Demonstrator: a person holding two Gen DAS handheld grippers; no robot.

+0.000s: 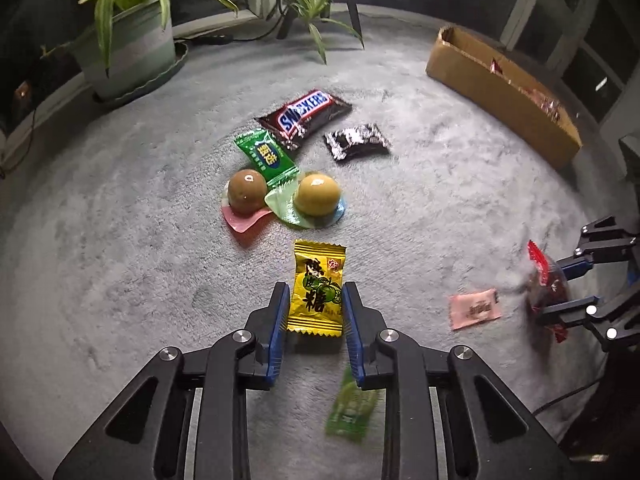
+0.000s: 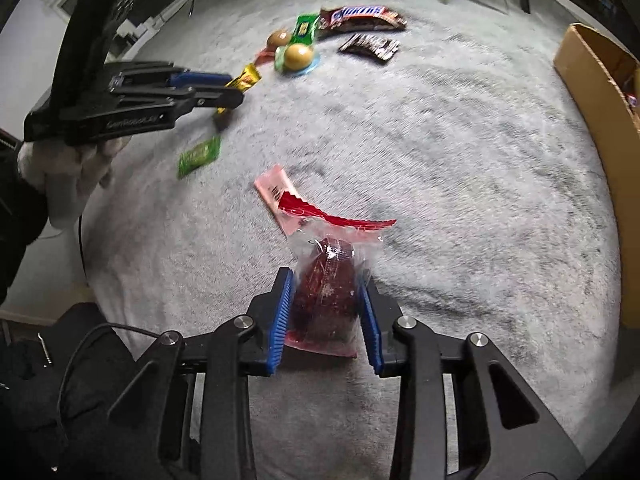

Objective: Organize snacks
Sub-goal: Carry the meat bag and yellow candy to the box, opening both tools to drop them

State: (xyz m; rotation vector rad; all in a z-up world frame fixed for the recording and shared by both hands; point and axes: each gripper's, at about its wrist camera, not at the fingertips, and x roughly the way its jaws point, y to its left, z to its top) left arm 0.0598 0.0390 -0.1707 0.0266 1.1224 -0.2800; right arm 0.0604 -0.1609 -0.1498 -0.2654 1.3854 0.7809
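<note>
Yellow candy wrapper (image 1: 316, 292), black print, green fruit motif. Clear packet (image 2: 326, 288), red serrated top, dark red contents. Claw pads (image 1: 280, 320) blue. Grey fuzzy carpet (image 1: 140, 208). At 12 o'clock: brown Snickers bar (image 1: 306, 114), green sachet (image 1: 266, 152).

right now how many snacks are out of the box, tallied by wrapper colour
green sachets: 2
yellow candy: 1
pink sachet: 1
red-topped clear packet: 1
brown Snickers bar: 1
dark brown bar: 1
jelly cups: 2
total: 9
</note>
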